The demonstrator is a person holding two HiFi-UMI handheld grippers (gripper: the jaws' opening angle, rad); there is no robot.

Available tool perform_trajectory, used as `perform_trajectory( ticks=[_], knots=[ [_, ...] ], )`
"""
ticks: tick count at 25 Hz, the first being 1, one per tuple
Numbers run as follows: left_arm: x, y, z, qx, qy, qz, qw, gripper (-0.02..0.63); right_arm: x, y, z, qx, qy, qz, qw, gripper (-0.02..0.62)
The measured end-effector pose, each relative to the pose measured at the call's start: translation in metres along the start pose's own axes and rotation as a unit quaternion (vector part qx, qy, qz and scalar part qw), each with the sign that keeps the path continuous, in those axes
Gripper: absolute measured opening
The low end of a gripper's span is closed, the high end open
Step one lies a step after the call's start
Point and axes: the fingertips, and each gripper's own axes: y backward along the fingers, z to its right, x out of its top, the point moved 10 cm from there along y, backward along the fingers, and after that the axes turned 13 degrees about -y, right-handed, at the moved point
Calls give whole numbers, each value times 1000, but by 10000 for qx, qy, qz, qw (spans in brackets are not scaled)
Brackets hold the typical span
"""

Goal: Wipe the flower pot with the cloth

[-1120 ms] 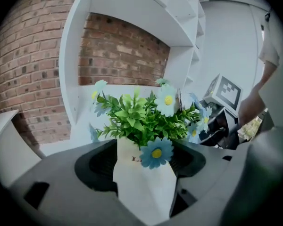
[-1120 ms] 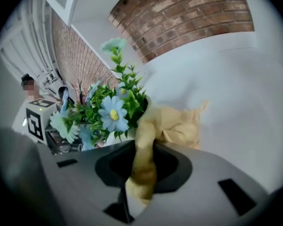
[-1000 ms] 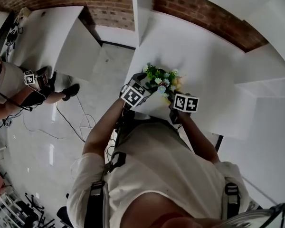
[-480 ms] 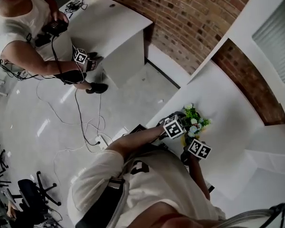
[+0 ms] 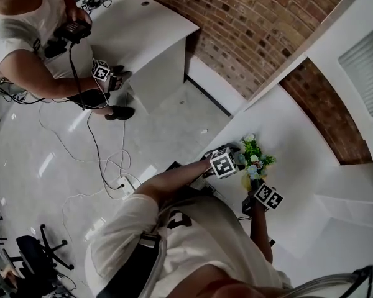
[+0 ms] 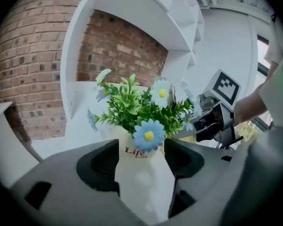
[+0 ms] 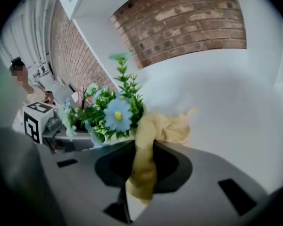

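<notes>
A white flower pot (image 6: 142, 175) with "Life" printed on it holds green leaves and blue daisies (image 6: 148, 108). It stands on a white shelf top (image 5: 298, 135). The pot sits between the jaws of my left gripper (image 6: 141, 163), which are closing around it; I see no firm press. My right gripper (image 7: 140, 173) is shut on a yellow cloth (image 7: 153, 140), bunched against the pot's far side just below the flowers (image 7: 111, 114). In the head view the left gripper (image 5: 233, 162) and right gripper (image 5: 253, 190) flank the plant (image 5: 256, 159).
A brick wall (image 5: 236, 36) backs the shelving. Another person (image 5: 31, 42) stands at upper left beside a white desk (image 5: 143, 23), holding a marker-cube gripper (image 5: 102, 72). Cables (image 5: 96, 160) trail over the floor, and an office chair (image 5: 34, 250) is at lower left.
The head view has swung round, so the pot went from the picture's middle to its lower right. Both grippers stay at the pot; the right one sits slightly lower.
</notes>
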Motion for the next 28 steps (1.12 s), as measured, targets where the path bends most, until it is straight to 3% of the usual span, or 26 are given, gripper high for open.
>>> perform_trajectory(
  ticks=[5, 10, 13, 16, 18, 21, 24, 25, 27, 28],
  knots=[
    [9, -15, -2, -295, -245, -49, 9993, 307, -7, -3, -14, 128, 17, -84, 9999, 87],
    [14, -15, 2, -176, -136, -58, 9997, 308, -27, -14, -31, 568, 197, -544, 9967, 89],
    [13, -10, 6, -199, -87, -47, 9998, 308, -22, -8, -18, 585, 22, -479, 9971, 89],
    [7, 8, -1, -45, 67, 98, 9999, 308, -7, 11, 9, 276, -83, -189, 9994, 89],
    [7, 32, -6, 92, 204, 267, 9994, 308, 6, 30, 25, -59, 106, 6, 9999, 92],
    [-3, 68, -8, 421, 367, 294, 9980, 308, 31, 47, 31, -492, 736, 187, 9959, 94],
    [-11, 107, -31, 1062, 427, 250, 9931, 308, 62, 46, 28, -803, 1422, 237, 9863, 101],
    [-5, 118, -36, 1216, 423, 404, 9909, 308, 71, 44, 31, -895, 1609, 203, 9827, 127],
    [0, 132, -37, 1462, 560, 568, 9860, 308, 82, 41, 44, -1027, 1954, -7, 9753, 370],
    [-1, 137, -35, 1578, 703, 602, 9831, 305, 85, 42, 53, -1057, 2101, -103, 9719, 372]
  ],
)
